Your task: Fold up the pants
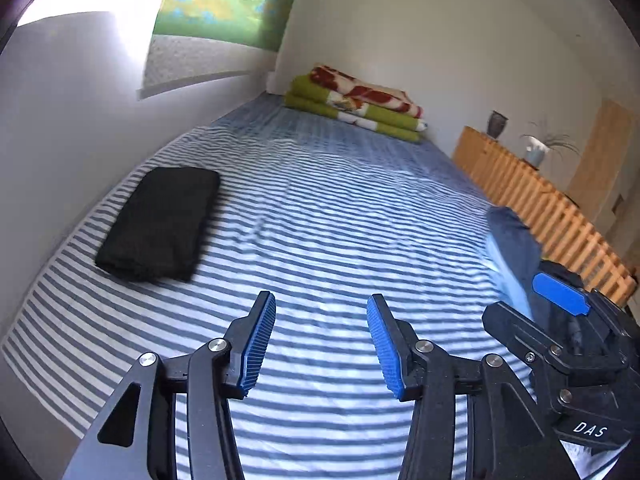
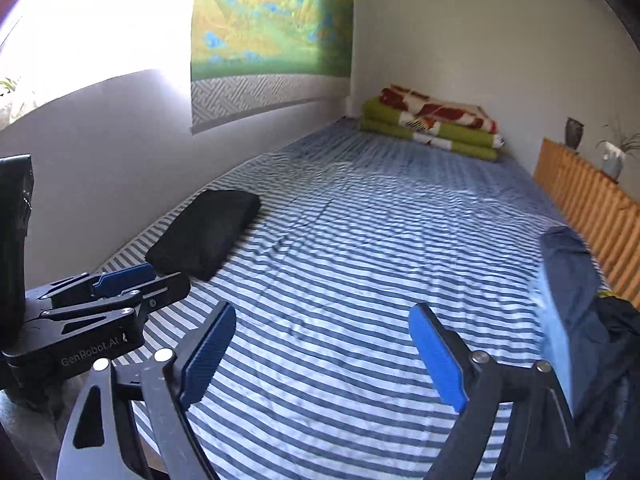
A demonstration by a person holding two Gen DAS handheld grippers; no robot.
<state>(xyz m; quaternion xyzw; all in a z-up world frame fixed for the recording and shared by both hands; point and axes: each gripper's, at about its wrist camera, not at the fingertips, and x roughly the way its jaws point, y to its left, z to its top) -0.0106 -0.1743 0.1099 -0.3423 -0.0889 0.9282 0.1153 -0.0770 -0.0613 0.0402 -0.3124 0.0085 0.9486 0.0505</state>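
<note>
1. Hovering over the striped bed sheet (image 1: pixel 320 208), the left gripper (image 1: pixel 322 340) has its blue-padded jaws spread apart, with nothing between them.
2. Beside it, the right gripper (image 2: pixel 322 354) hangs above the same sheet, jaws wide and empty.
3. Black folded pants (image 1: pixel 158 224) lie flat on the bed near the wall, well apart from both grippers.
4. A dark blue garment (image 2: pixel 572 300) is heaped at the bed's right edge, just beside the right gripper; whether it is also a pair of pants I cannot tell.
5. Folded green and red blankets (image 1: pixel 356 106) are stacked at the bed's far end.
6. A wooden slatted rail (image 1: pixel 536 204) runs along the right side.
</note>
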